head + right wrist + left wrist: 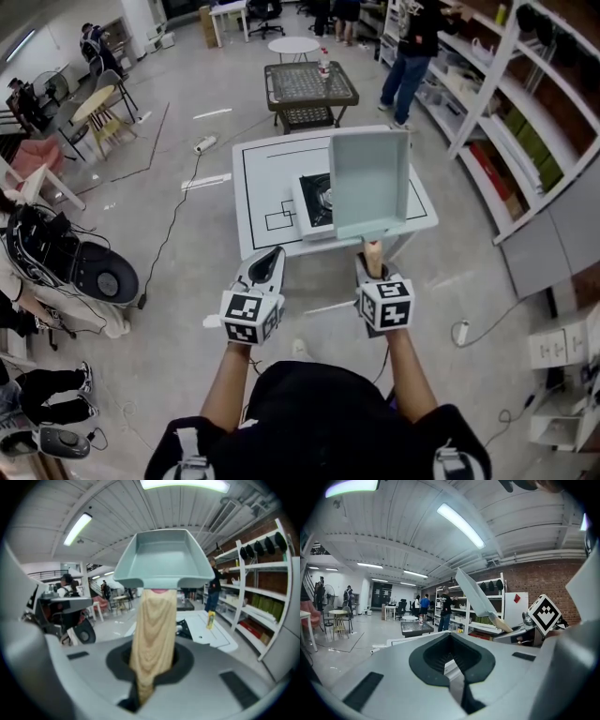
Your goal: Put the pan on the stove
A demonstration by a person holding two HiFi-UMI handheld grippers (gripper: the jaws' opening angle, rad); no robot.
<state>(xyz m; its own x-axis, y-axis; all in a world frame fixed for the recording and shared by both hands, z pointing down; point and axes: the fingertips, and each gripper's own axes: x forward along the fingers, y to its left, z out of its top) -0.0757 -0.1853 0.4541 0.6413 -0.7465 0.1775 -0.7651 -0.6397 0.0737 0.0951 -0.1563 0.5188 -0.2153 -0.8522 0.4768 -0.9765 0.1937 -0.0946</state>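
A pale teal square pan (368, 181) with a wooden handle (373, 253) is held up in the air, tilted, in front of a white table (262, 169). My right gripper (372, 267) is shut on the handle; in the right gripper view the handle (152, 639) runs up to the pan (164, 555). A small gas stove (314, 202) sits on the table, partly hidden behind the pan. My left gripper (267, 258) is level with the right one, shut with nothing in it. In the left gripper view the pan (473, 592) shows to the right.
Behind the white table stand a black mesh table (309, 86) bearing a bottle (324, 64) and a round white table (293, 45). Shelving (525, 122) lines the right side, with a person (412, 56) at it. Cables and a power strip (204, 144) lie on the floor at left.
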